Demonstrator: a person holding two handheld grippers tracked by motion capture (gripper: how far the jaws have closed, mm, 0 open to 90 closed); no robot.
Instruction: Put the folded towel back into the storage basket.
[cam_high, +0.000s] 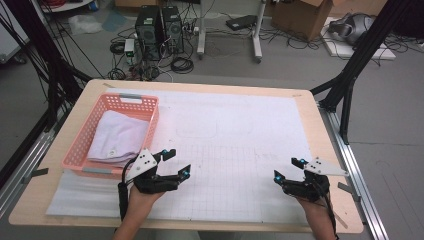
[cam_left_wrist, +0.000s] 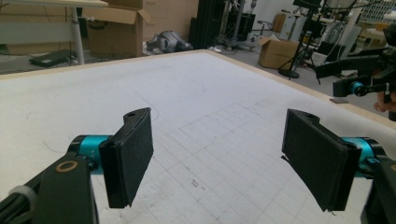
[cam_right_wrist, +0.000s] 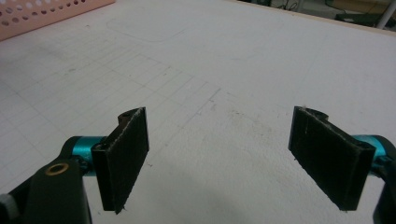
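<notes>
At the far left of the worktop (cam_high: 210, 125) I see the folded cloth (cam_high: 119, 137) lying in the pink basket (cam_high: 150, 116). My left gripper (cam_high: 175, 162) hovers just beside it, fingers (cam_left_wrist: 128, 161) apart and empty. My right gripper (cam_high: 289, 169) waits well apart, equally spread; I judge nothing is started, and next I must reach left into the basket

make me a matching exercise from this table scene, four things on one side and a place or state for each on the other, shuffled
Things:
1. pink basket
2. folded white cloth
3. left gripper
4. right gripper

Places or states:
A. open, over the gridded sheet near the table's right edge
B. lying inside the basket
C. standing at the table's left side
D. open, just beside the basket's near right corner

Pairs: 1-C, 2-B, 3-D, 4-A
</notes>
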